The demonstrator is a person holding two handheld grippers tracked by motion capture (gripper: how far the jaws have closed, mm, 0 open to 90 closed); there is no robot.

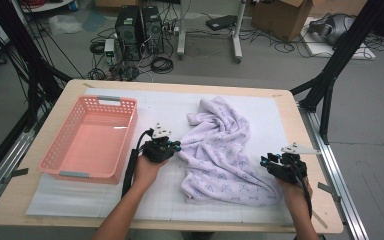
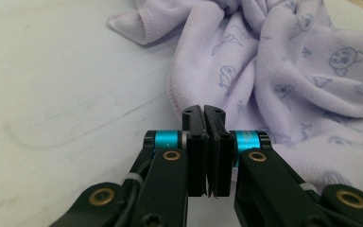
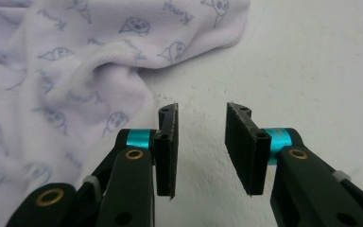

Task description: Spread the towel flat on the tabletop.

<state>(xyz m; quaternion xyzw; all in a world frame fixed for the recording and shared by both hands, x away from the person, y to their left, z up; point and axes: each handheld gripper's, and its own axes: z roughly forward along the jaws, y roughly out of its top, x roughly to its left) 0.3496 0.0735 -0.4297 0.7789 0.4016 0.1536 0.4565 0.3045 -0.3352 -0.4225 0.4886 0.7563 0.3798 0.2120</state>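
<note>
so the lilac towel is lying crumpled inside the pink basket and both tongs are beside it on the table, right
Not quite. The lilac towel lies crumpled on the white mat, to the right of the pink basket, not inside it. The high view shows this. The left tongs and right tongs are indeed beside the towel, one at each side.

overhead looks down; tool cameras close; all share the towel [image 1: 225,150].

Soft lilac terry-cloth towel [image 1: 225,150] with printed motifs; glossy pink plastic basket [image 1: 91,137]; matt white mat [image 1: 155,112] on a pale wooden table [image 1: 300,140].
</note>
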